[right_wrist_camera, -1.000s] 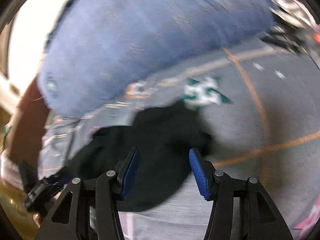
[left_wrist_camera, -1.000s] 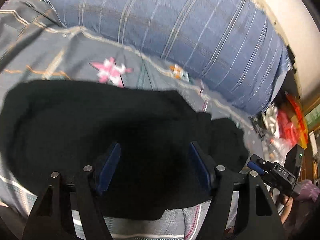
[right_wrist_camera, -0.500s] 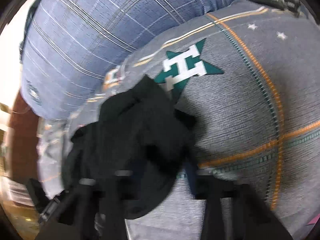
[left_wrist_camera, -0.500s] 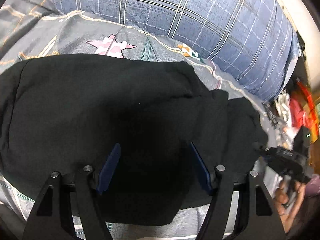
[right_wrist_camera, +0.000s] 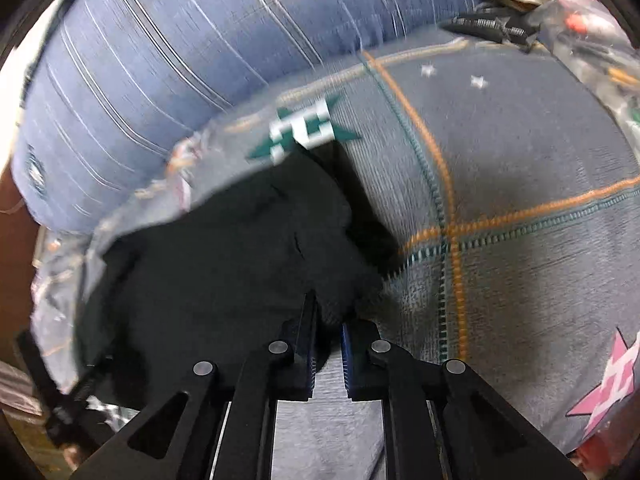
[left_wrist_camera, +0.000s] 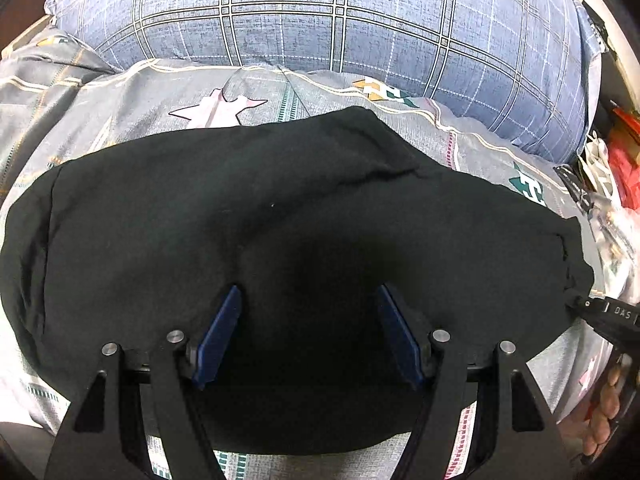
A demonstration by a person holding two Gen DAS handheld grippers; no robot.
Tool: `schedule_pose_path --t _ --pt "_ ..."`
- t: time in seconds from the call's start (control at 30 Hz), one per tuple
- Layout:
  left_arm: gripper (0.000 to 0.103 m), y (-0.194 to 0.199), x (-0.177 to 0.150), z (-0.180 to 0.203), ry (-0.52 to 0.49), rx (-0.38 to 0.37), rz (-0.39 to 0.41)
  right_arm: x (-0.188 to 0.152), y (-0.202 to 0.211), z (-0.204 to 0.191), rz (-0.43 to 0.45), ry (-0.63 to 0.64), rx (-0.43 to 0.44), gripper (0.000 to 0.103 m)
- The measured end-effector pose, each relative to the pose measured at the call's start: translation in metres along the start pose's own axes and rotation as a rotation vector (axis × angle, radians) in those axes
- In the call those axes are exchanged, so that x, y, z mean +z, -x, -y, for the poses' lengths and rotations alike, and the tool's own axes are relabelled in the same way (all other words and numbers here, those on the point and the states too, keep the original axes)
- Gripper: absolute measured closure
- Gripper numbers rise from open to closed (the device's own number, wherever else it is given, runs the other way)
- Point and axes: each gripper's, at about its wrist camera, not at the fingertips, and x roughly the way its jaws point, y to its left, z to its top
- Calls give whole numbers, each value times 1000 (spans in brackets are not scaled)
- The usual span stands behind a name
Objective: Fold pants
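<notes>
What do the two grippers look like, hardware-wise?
Both match: the left gripper and right gripper have black angular fingers with triangular cutouts, silver round pivot pins and blue pads. In the left wrist view the right gripper's black body carries white "DAS" lettering.

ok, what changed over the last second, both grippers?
The right gripper has just been closing: its jaws stood open over the black pants a second ago and now pinch the pants' end. The pants, bunched at that end before, now lie spread wider across the bedspread. The left gripper came closer to the cloth, jaws unchanged, open over it. The blue plaid pillow stayed put.
</notes>
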Motion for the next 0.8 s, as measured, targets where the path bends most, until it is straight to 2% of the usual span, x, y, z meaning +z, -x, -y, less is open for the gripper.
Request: schedule_pose_path --t 0.2,0.47,0.5,0.57,0.6,0.63,0.7,0.8 --pt "33 1 -1 -5 23 -31 6 -2 0 -4 7 14 -25 87" --pt "33 7 -10 -4 -28 -10 55 -4 6 11 32 -60 63 84" --pt "33 12 -12 -9 -13 -21 64 -6 12 14 57 -70 72 80" --pt "33 23 -14 -17 12 -53 90 -12 32 14 141 -70 79 62" --pt "33 29 -14 -21 23 -62 107 -16 44 14 196 -67 81 45" --pt "32 35 -15 -25 32 -64 123 -19 53 14 233 -63 83 33" --pt "31 41 -16 -31 40 -49 146 -27 68 11 295 -54 96 30" --pt "31 44 -16 -40 54 -44 156 -30 72 3 312 -51 159 30"
